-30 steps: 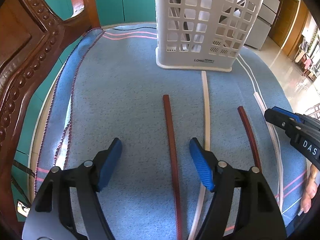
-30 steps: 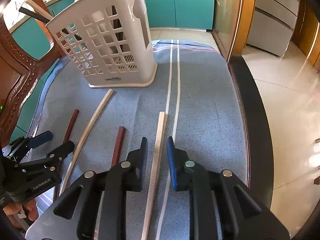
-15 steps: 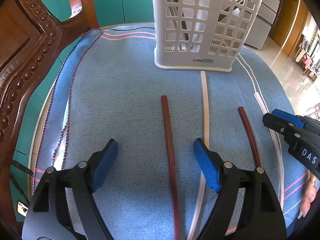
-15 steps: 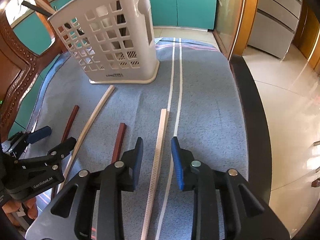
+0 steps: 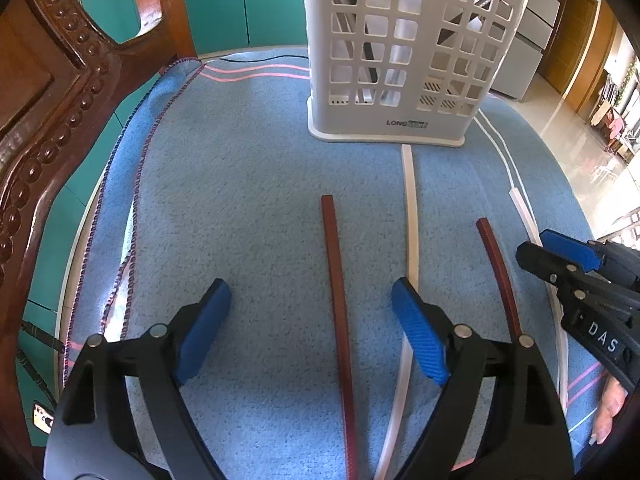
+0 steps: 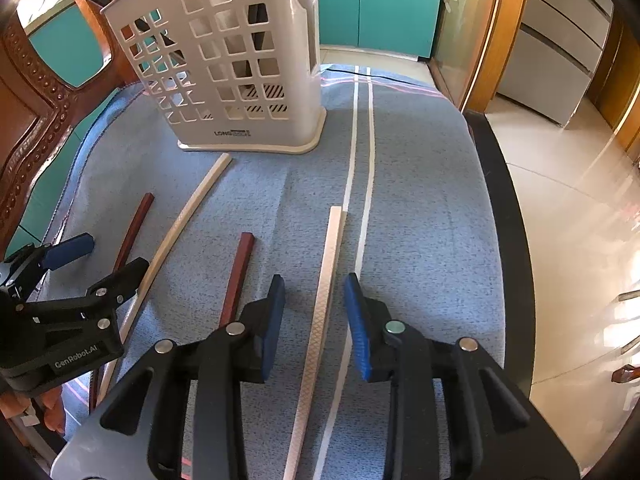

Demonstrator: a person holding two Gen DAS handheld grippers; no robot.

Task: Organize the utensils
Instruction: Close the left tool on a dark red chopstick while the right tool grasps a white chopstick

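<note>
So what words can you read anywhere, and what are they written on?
"LONG", then a small blurred block I cannot read: on the base of the white basket.
"DAS": on the right gripper, seen from the left camera; the word runs out of the picture.
"GenRobot.AI": on the left gripper, seen from the right camera.
No other readable text; the chopsticks and cloth carry none.

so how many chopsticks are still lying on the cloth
4: dark chopstick far left, pale chopstick beside it, second dark chopstick mid, second pale chopstick between the right fingers.
</note>
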